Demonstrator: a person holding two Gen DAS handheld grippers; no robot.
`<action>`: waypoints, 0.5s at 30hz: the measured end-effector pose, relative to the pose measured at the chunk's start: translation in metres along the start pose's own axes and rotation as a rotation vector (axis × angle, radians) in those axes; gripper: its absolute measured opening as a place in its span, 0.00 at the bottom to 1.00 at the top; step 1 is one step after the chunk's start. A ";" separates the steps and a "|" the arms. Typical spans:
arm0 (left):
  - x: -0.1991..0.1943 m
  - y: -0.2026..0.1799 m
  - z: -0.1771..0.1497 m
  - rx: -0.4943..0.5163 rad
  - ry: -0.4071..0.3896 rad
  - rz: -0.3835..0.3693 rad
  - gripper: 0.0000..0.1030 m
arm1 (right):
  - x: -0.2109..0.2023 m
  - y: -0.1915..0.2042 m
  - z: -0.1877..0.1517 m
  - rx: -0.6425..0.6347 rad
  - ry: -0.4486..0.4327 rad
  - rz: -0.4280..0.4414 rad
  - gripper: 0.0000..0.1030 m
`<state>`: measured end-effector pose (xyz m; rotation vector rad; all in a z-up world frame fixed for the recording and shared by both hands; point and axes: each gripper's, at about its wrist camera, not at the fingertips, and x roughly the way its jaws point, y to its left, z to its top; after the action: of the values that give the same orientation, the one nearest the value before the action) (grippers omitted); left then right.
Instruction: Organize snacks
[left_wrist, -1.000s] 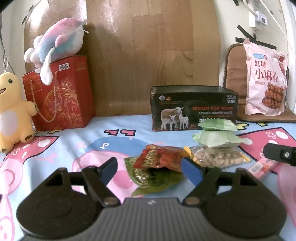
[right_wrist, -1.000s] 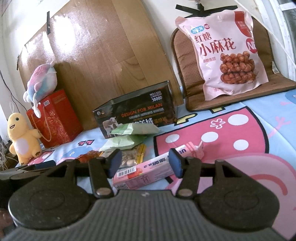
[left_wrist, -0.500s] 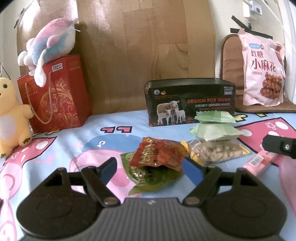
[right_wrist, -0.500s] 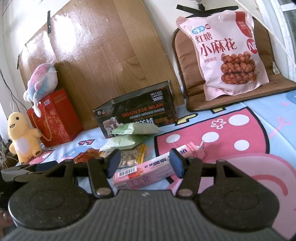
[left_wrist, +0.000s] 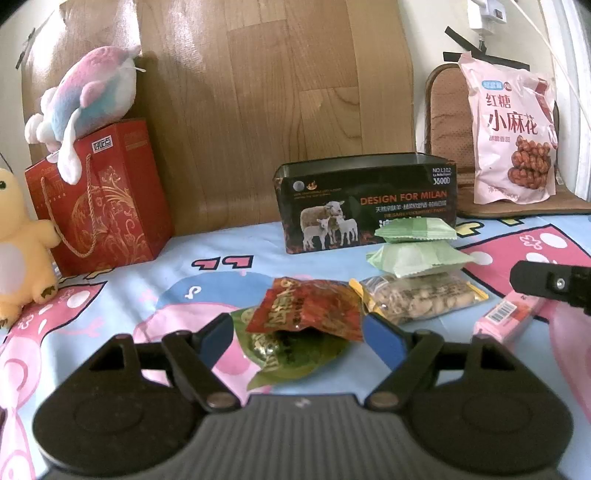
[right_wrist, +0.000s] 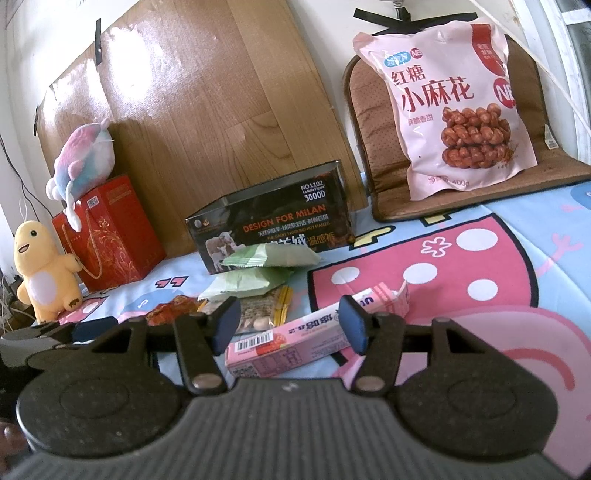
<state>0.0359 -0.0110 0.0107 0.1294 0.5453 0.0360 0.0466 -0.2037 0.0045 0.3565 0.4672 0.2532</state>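
Before the open black box (left_wrist: 365, 206), every loose snack lies on the patterned cloth (left_wrist: 221, 251), and nothing can be seen inside the box, so the sorting looks barely begun. Nearest the box are two green packets (left_wrist: 413, 243), one touching its front wall; just beyond them, further from the box, sits a clear bag of nuts (left_wrist: 417, 299), then a red packet (left_wrist: 306, 308) stacked on a green one. The left gripper (left_wrist: 297, 339) brackets that red packet with pads spread, not pressing. The right gripper (right_wrist: 288, 325), likewise unclenched, straddles a pink carton (right_wrist: 314, 332). A large pink bag (right_wrist: 447, 110) leans well behind the box, untouched.
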 end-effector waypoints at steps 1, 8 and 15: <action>0.000 0.000 0.000 0.001 0.000 0.000 0.78 | 0.000 0.000 0.000 0.000 0.000 0.000 0.60; -0.001 -0.001 0.000 0.002 0.001 -0.002 0.78 | 0.000 0.000 0.000 -0.001 0.001 0.001 0.60; -0.001 0.000 0.000 -0.001 -0.005 -0.008 0.87 | 0.000 0.000 0.000 -0.001 0.002 0.001 0.60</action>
<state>0.0347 -0.0112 0.0111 0.1261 0.5413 0.0278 0.0467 -0.2035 0.0045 0.3559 0.4686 0.2550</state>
